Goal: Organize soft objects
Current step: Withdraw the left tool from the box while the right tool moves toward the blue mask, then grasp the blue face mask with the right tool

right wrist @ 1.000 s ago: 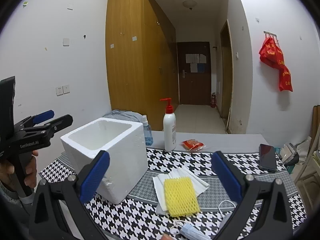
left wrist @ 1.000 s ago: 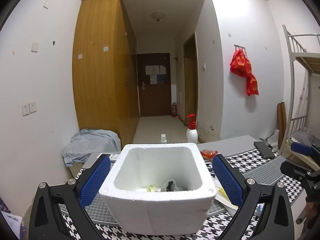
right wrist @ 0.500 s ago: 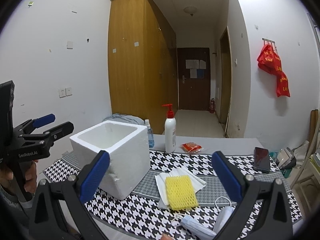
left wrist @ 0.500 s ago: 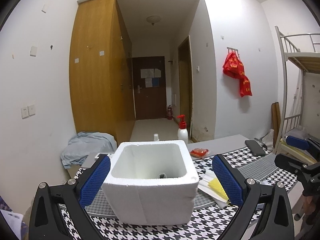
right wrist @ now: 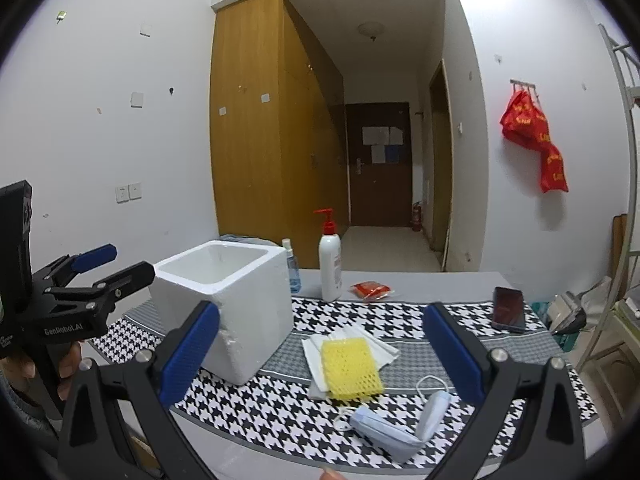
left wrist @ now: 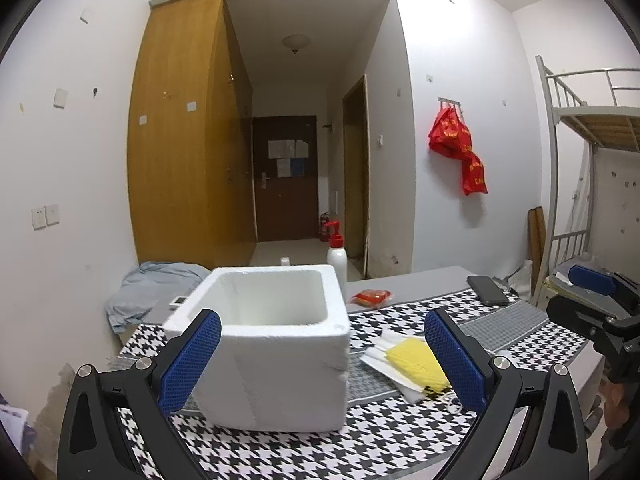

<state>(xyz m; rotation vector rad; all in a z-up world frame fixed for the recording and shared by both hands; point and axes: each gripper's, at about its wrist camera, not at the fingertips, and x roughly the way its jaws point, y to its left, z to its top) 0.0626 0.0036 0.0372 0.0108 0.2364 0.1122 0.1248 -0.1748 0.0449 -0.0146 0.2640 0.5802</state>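
1. The left gripper [left wrist: 322, 354] is released, its blue pads spread wide and holding nothing.
2. The right gripper [right wrist: 322, 354] is likewise released and empty.
3. A white foam box [right wrist: 232, 300] stands upright on the table [right wrist: 400, 312], at 10 o'clock from the right gripper.
4. A yellow mesh sleeve [right wrist: 350, 366] lies on white tissues [right wrist: 314, 356] at 12 o'clock.
5. A folded blue face mask [right wrist: 394, 430] lies near the table's front edge, at 5 o'clock of the sleeve.
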